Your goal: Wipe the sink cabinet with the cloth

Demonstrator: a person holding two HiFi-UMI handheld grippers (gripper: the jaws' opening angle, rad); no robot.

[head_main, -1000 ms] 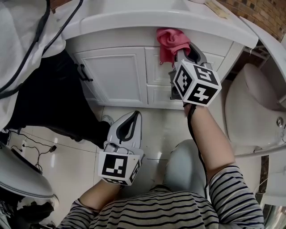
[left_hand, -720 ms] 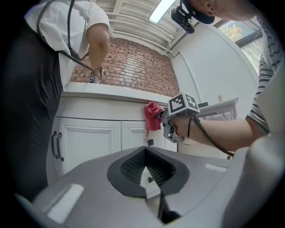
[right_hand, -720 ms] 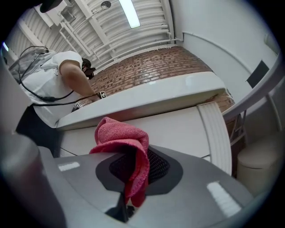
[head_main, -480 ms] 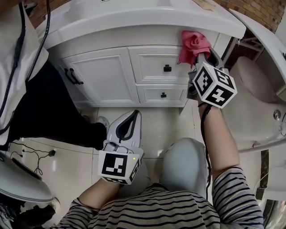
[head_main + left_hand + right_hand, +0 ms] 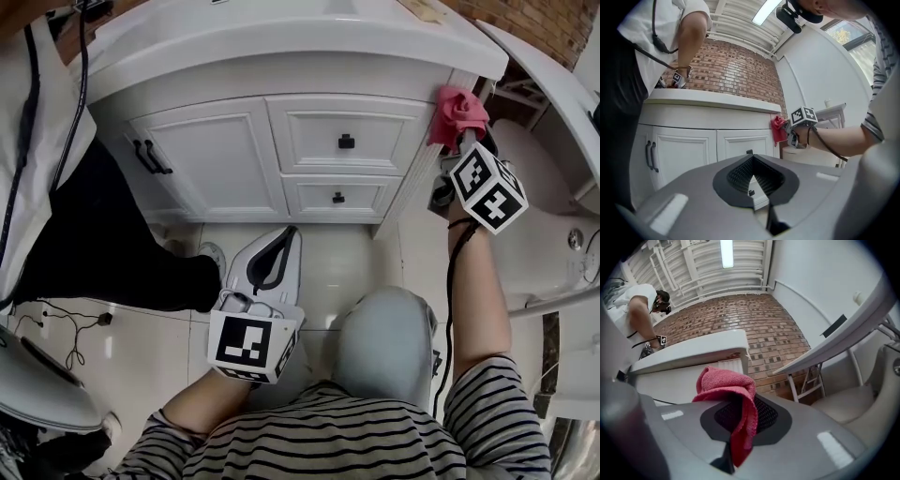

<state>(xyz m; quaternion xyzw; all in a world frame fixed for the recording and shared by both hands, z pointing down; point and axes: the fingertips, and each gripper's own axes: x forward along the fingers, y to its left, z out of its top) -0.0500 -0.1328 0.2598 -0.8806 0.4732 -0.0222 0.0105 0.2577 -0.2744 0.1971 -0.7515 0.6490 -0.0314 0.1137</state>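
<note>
The white sink cabinet [image 5: 281,141] fills the top of the head view, with two doors and two small drawers with black knobs. My right gripper [image 5: 461,133] is shut on a red cloth [image 5: 457,112] and holds it against the cabinet's right front corner, just under the countertop. In the right gripper view the red cloth [image 5: 733,404] drapes out of the shut jaws. My left gripper [image 5: 272,267] hangs low over the floor tiles, away from the cabinet, shut with nothing held. From the left gripper view the cloth [image 5: 778,130] and cabinet [image 5: 693,140] show ahead.
A white toilet [image 5: 539,216] stands right of the cabinet, close to my right arm. A second person in a white top and dark trousers [image 5: 56,187] stands at the cabinet's left side. Cables lie on the floor [image 5: 75,323] at the lower left.
My right gripper has carried the red cloth rightward along the cabinet's top front, from the middle to the right corner. The left gripper has stayed in place.
</note>
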